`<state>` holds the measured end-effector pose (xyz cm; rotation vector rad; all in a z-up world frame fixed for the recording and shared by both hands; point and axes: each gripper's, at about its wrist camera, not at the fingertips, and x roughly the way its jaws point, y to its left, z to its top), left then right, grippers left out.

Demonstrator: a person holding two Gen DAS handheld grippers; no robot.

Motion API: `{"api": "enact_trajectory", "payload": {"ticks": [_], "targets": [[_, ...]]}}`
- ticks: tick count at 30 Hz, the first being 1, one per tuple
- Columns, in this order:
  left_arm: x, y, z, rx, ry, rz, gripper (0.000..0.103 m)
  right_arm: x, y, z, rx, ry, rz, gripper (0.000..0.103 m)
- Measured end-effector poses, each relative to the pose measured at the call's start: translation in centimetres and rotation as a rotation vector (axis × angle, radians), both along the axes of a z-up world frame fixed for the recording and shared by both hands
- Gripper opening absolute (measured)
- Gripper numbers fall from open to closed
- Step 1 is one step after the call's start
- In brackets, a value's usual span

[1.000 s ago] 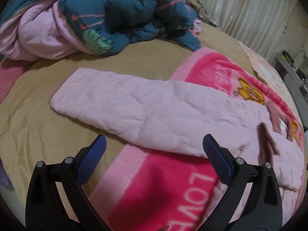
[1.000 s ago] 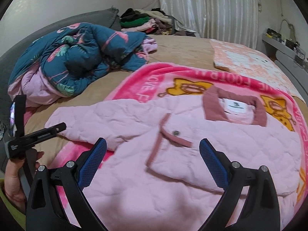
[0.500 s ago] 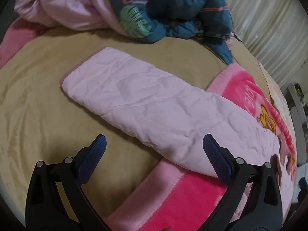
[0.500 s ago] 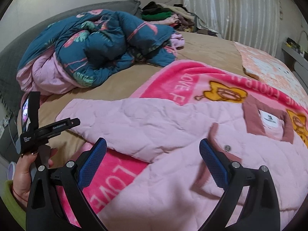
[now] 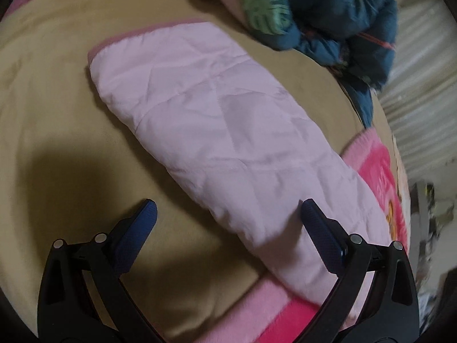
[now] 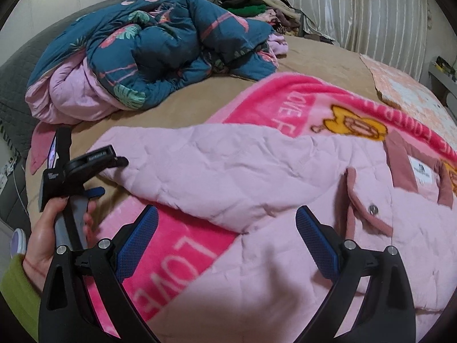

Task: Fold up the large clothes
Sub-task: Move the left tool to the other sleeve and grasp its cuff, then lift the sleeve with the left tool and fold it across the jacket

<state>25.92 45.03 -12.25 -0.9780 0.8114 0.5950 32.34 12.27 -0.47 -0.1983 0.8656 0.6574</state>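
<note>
The pink quilted jacket [image 6: 285, 188] is spread on the bed [image 5: 57, 100] — its sleeve [image 5: 217, 131] stretched flat. Left gripper [image 5: 225, 214] and right gripper [image 6: 227, 220] are held wide apart above it — nothing gripped.

Both grippers have black plastic frames; the left gripper [image 5: 225, 214] and right gripper [image 6: 227, 218] carry blue textured pads [image 6: 317, 240] and silver screws [image 6: 104, 243]; the sleeve [image 6: 17, 294] is green.
</note>
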Motion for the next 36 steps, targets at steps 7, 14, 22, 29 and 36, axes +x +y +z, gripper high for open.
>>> {"api": "enact_trajectory", "payload": {"ticks": [7, 14, 22, 29, 36], "targets": [[1.7, 2.0, 0.2, 0.056, -0.027, 0.057, 0.047, -0.4, -5.4, 0.6, -0.005, -0.011, -0.038, 0.096], [1.9, 1.4, 3.6, 0.128, -0.114, 0.021, 0.01, 0.5, -10.6, 1.0, 0.03, -0.003, -0.138, 0.096], [1.3, -0.2, 10.2, 0.222, -0.235, -0.023, 0.01, 0.0, -12.7, 2.5, 0.102, 0.009, -0.177, 0.096], [0.7, -3.2, 15.3, 0.311, -0.319, -0.067, 0.01, -1.0, -14.8, 4.4, 0.114, -0.014, -0.192, 0.096], [-1.0, -7.0, 19.2, 0.382, -0.364, -0.122, 0.01, -2.1, -18.0, 6.7, 0.13, -0.044, -0.237, 0.096]]}}
